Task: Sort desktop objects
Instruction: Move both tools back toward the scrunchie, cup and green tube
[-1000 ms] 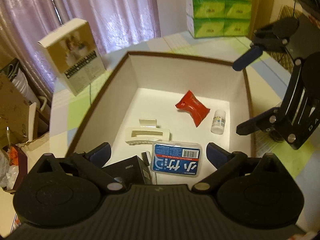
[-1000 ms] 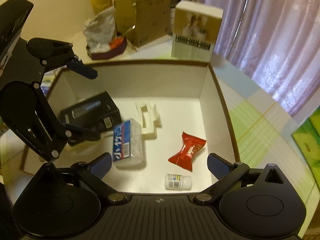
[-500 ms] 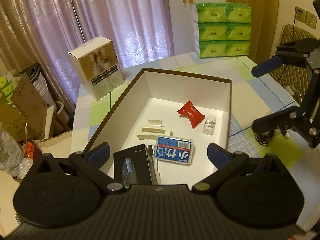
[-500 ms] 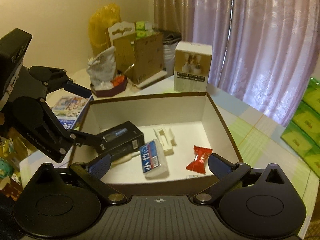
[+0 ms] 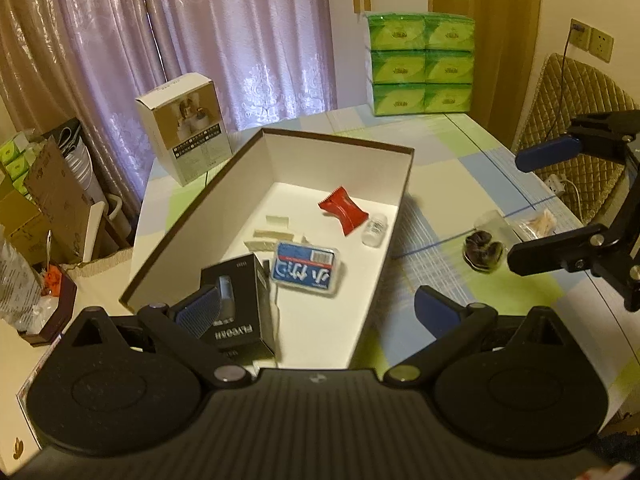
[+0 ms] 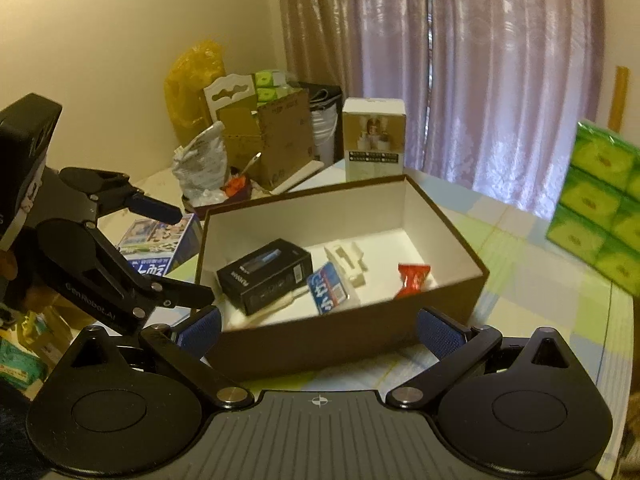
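A brown box with white inside stands mid-table and holds a red snack packet, a small white bottle, a cream hair clip, a blue-labelled clear case and a black carton. My left gripper hovers open and empty above the box's near end. My right gripper is open and empty too, outside the box's long wall. In the right wrist view the black carton, case, clip and packet show; the bottle is hidden.
A dark item in clear wrap and a small clear bag lie on the table right of the box. Green tissue packs and a beige carton stand at the back. A colourful box and cardboard clutter sit left.
Both grippers have drawn back and up from the box, so more of the table and room shows. Both stayed open; the items in the box have not moved.
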